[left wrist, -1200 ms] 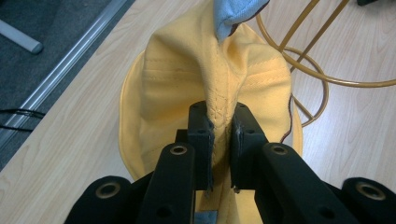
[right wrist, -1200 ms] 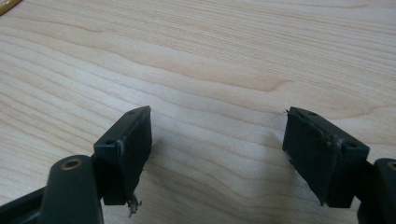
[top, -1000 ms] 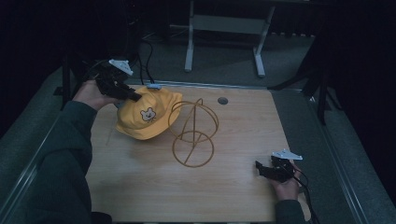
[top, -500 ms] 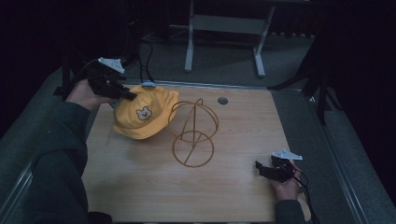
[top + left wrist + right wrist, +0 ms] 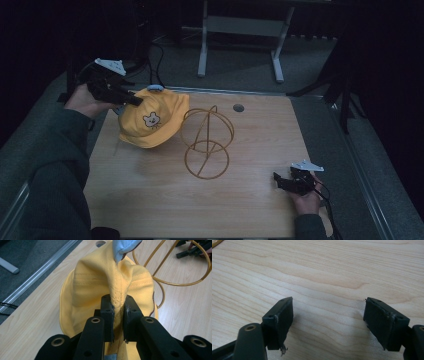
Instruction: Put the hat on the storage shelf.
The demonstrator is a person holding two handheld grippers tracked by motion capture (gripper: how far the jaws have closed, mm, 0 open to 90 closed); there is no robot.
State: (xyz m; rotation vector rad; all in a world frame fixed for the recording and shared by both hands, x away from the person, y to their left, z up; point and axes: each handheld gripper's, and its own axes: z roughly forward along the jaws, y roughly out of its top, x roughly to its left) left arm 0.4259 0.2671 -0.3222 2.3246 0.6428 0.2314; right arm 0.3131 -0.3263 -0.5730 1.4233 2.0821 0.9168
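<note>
So the yellow kids' cap point(image 5: 150, 122) with the little bear face is hanging off the table's point(image 5: 250, 200) far-left part, just beside the gold wire hat stand point(image 5: 206, 142). The left gripper point(image 5: 131, 99) is clamped on a pinched fold of fabric near the blue-tipped end point(image 5: 123, 247). The right gripper point(image 5: 280, 182) rests near the front right corner, jaws spread wide with nothing in them.

My take: this looks like getting the cap onto the stand. Lift it high enough to clear the top loop, centre the crown over it, lower slowly so the wire doesn't snag the brim. No containers here, only a small round hole point(image 5: 238, 107) in the tabletop.
</note>
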